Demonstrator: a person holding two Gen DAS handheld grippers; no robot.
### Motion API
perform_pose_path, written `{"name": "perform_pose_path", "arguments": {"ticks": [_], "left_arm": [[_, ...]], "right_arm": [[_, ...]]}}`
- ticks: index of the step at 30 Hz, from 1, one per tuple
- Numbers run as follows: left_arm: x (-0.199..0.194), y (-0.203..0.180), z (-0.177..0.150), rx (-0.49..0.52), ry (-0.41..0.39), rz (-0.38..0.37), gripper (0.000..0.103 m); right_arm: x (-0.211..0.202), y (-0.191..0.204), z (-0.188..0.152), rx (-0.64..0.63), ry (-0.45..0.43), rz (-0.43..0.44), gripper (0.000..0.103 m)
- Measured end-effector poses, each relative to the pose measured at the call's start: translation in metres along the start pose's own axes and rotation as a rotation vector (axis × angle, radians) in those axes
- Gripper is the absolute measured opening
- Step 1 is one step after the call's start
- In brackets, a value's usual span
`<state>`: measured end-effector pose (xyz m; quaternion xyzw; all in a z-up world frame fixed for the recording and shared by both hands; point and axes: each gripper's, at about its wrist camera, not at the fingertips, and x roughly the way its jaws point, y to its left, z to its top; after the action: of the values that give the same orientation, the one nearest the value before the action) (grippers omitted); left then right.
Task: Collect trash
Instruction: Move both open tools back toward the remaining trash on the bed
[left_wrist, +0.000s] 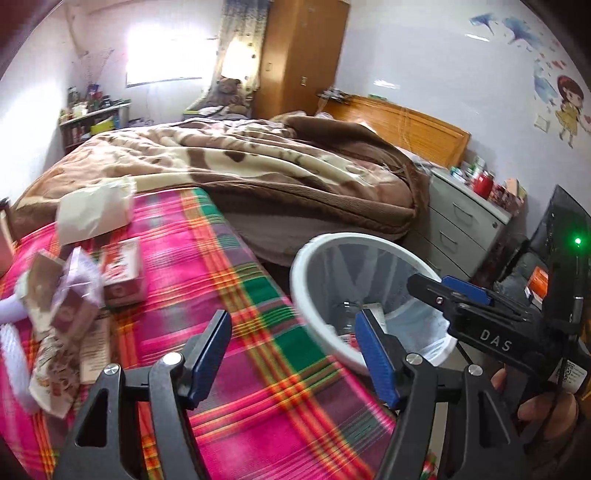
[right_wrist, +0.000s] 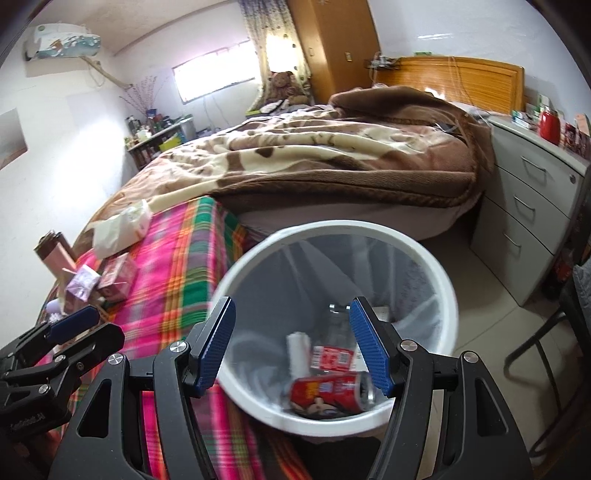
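Observation:
A white bin (left_wrist: 300, 274) (right_wrist: 445, 280) with a clear liner stands beside the bed's plaid cover (left_wrist: 236, 280). In it lie a red can (right_wrist: 332, 393), a clear bottle with a red label (right_wrist: 334, 356) and a white roll (right_wrist: 299, 349). My right gripper (right_wrist: 291, 310) hangs open over the bin's mouth, with nothing between its pads. My left gripper (left_wrist: 291, 321) is open and empty above the cover's edge, next to the bin. On the cover to the left lie a crumpled white bag (left_wrist: 96, 214), a red-and-white box (left_wrist: 123, 273), a purple wrapper (left_wrist: 79, 273) and a patterned wrapper (left_wrist: 51, 362).
A brown blanket (left_wrist: 258, 162) covers the far part of the bed. A grey drawer cabinet (right_wrist: 528, 206) stands right of the bin, with a red jar (right_wrist: 549, 125) on top. A dark chair frame (right_wrist: 546, 350) is at the right edge. A pink bottle (right_wrist: 55, 251) stands at the bed's left.

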<state>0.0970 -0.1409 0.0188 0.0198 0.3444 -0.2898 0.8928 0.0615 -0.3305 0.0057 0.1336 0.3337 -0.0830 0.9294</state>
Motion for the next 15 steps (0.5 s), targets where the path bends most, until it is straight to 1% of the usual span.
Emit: {"name": "perform_pose_path", "arguments": {"ticks": [11,15], "left_arm": [[-0.035,0.065,-0.018,-0.11,-0.048,0.145,0.072],[-0.046,0.091,-0.026,-0.159,-0.056,0.184,0.072]], "right_arm": [[0.01,0.053,-0.001,-0.054,0.002,0.091,0.066],[0.013,0.073,-0.001,-0.078,0.003,0.132,0.066]]}}
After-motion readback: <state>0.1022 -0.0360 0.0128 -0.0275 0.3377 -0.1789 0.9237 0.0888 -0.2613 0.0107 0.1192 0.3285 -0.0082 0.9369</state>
